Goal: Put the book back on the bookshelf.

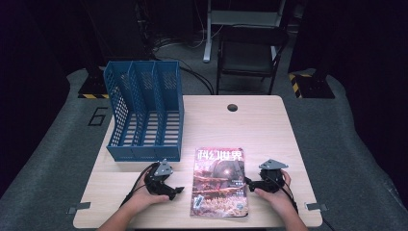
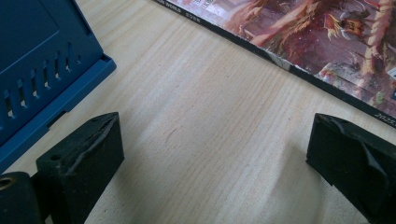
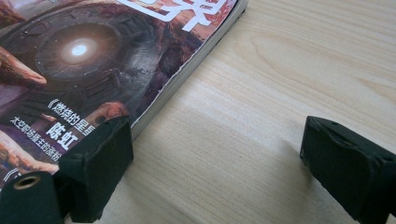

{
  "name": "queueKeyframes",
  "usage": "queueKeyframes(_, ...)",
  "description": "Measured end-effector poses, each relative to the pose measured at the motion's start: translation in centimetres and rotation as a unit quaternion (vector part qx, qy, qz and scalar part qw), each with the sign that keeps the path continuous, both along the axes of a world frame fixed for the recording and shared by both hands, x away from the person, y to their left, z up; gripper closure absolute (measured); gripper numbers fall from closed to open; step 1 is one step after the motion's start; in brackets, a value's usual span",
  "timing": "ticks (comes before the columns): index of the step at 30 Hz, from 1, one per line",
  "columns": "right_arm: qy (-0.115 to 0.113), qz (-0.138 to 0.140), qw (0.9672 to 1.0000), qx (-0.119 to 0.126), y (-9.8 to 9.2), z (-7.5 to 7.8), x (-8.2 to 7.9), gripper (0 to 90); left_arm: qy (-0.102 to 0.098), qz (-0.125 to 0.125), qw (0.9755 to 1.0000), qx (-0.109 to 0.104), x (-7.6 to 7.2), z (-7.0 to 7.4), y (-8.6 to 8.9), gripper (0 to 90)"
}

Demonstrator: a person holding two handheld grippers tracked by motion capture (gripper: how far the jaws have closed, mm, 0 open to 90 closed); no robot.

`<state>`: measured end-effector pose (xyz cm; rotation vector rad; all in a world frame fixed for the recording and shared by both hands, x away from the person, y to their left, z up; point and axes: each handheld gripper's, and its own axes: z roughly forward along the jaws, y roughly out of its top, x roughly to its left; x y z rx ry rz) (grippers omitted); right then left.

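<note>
Dark floor, a folding chair (image 1: pixel 250 53) and cables fill the top of the high view, and below them a pale wooden desk (image 1: pixel 260 125) carries everything in play.

At the left of the desk stands a blue file rack (image 1: pixel 144 113) with three slots, all of them with nothing inside. Just below its front edge, at the lower left of the frame, the left gripper (image 1: pixel 177 190) rests low over bare wood, pointing toward the magazine. In the left gripper view its fingers (image 2: pixel 79 158) are spread wide with nothing between them; the rack's corner sits at upper left and the magazine's edge runs across the upper right.

In the lower middle of the high view the magazine (image 1: pixel 219 180) lies flat, cover up, apart from the rack.

At the lower right, the right gripper (image 1: pixel 248 182) sits at the magazine's right edge. In the right gripper view its fingers (image 3: pixel 100 158) are released, one overlapping the cover's edge, the other well out over the desk.

This looks like the approach before a grasp, probably to file the magazine in the rack. Next, one finger must slip under the thin edge so that the pair can pinch it.
</note>
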<state>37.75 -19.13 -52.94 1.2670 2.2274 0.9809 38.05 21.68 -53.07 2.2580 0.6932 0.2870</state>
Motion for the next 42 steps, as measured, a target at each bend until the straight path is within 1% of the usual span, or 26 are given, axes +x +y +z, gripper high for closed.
queueKeyframes(1, 0.001, 0.004, 1.0000, -0.003, -0.1, 0.0, 0.0, 8.7, 0.000, 0.000, 1.0000, 0.000, 0.0, 0.0, 0.0, 3.8)
queueKeyframes(2, 0.003, -0.006, 1.0000, 0.002, 0.1, 0.0, 0.0, 8.7, 0.000, 0.000, 1.0000, 0.000, 0.0, 0.0, 0.0, 3.8)
queueKeyframes(6, 0.000, -0.005, 1.0000, 0.001, 0.0, 0.0, 0.0, 10.4, 0.000, 0.002, 1.0000, 0.002, 0.0, 0.0, -0.1, 3.7)
queueKeyframes(7, 0.005, -0.009, 0.9999, 0.006, 0.1, 0.0, -0.1, 10.8, 0.000, 0.002, 1.0000, 0.001, 0.0, 0.0, -0.1, 3.7)
queueKeyframes(8, -0.003, -0.006, 1.0000, 0.005, 0.0, 0.0, 0.0, 10.6, -0.002, 0.001, 1.0000, 0.003, 0.0, 0.0, 0.0, 3.7)
queueKeyframes(10, 0.000, -0.009, 1.0000, -0.001, 0.1, 0.0, 0.1, 10.1, -0.003, 0.004, 1.0000, 0.003, 0.0, 0.0, 0.0, 3.7)
queueKeyframes(12, -0.003, -0.014, 0.9999, 0.004, 0.1, 0.0, 0.1, 10.3, -0.003, 0.008, 1.0000, 0.002, -0.1, 0.0, 0.0, 3.7)
queueKeyframes(13, -0.003, -0.009, 1.0000, 0.003, 0.1, 0.0, 0.2, 12.5, -0.008, 0.012, 0.9999, 0.004, -0.1, 0.0, 0.0, 3.8)
queueKeyframes(14, -0.003, -0.009, 1.0000, 0.003, 0.1, 0.0, 0.2, 12.5, -0.008, 0.012, 0.9999, 0.004, -0.1, 0.0, 0.0, 3.8)
queueKeyframes(15, -0.003, -0.006, 1.0000, 0.005, 0.0, 0.1, 0.1, 16.1, -0.007, 0.011, 0.9999, 0.005, -0.2, 0.0, 0.0, 3.8)
queueKeyframes(17, -0.007, -0.009, 0.9999, 0.008, 0.0, 0.1, 0.0, 18.8, -0.002, 0.002, 1.0000, 0.006, -0.1, 0.1, 0.0, 3.7)
queueKeyframes(18, -0.015, -0.001, 0.9999, 0.002, -0.1, 0.1, 0.1, 20.8, -0.003, -0.003, 1.0000, 0.004, -0.2, 0.0, 0.0, 3.7)
queueKeyframes(19, -0.013, -0.005, 0.9999, 0.008, 0.0, 0.1, 0.1, 21.6, 0.000, -0.009, 1.0000, 0.000, -0.2, 0.0, 0.0, 3.7)
queueKeyframes(24, -0.008, -0.007, 0.9999, 0.007, 0.0, 0.1, 0.1, 22.4, 0.000, -0.010, 0.9999, -0.001, -0.2, 0.0, 0.0, 4.0)
queueKeyframes(25, -0.006, -0.008, 0.9999, 0.007, 0.0, 0.2, 0.2, 24.1, 0.000, -0.009, 1.0000, -0.001, -0.2, 0.0, 0.0, 4.1)
queueKeyframes(27, 0.001, -0.002, 1.0000, 0.005, -0.1, 0.6, 0.3, 34.0, -0.003, 0.000, 1.0000, -0.001, -0.2, 0.0, 0.0, 6.3)
queueKeyframes(28, 0.001, -0.002, 1.0000, 0.005, -0.1, 0.6, 0.3, 34.0, -0.004, 0.002, 1.0000, -0.002, -0.2, 0.1, 0.0, 6.3)
queueKeyframes(30, 0.007, -0.009, 0.9998, 0.018, -0.2, 1.1, 0.1, 36.1, 0.000, 0.013, 0.9999, -0.010, 0.0, 0.2, 0.3, 12.1)
queueKeyframes(31, 0.006, -0.019, 0.9996, 0.020, -0.2, 1.5, 0.0, 36.4, 0.009, 0.017, 0.9997, -0.018, 0.1, 0.3, 0.5, 15.8)
queueKeyframes(32, 0.005, -0.023, 0.9994, 0.024, -0.2, 1.6, 0.0, 36.3, 0.024, 0.027, 0.9988, -0.033, 0.3, 0.5, 0.7, 15.8)
queueKeyframes(34, 0.001, -0.026, 0.9992, 0.030, -0.2, 1.7, 0.0, 35.9, 0.028, 0.024, 0.9989, -0.030, 0.4, 0.6, 0.9, 15.9)
queueKeyframes(36, 0.005, -0.033, 0.9988, 0.037, -0.2, 1.9, -0.1, 34.9, 0.032, 0.034, 0.9985, -0.030, 0.3, 0.7, 0.8, 16.9)
queueKeyframes(37, 0.011, -0.044, 0.9974, 0.055, 0.0, 2.0, -0.2, 34.2, 0.042, 0.032, 0.9983, -0.027, 0.3, 0.9, 0.8, 18.2)
queueKeyframes(39, 0.007, -0.045, 0.9972, 0.060, 0.0, 2.1, -0.2, 34.0, 0.045, 0.029, 0.9983, -0.024, 0.3, 1.0, 0.7, 19.3)
queueKeyframes(41, 0.014, -0.042, 0.9969, 0.066, 0.0, 2.2, -0.1, 34.2, 0.044, 0.038, 0.9977, -0.036, 0.1, 1.3, 0.3, 20.1)
queueKeyframes(42, 0.014, -0.042, 0.9968, 0.067, 0.1, 2.2, -0.1, 34.2, 0.052, 0.041, 0.9969, -0.043, 0.1, 1.5, 0.1, 20.7)
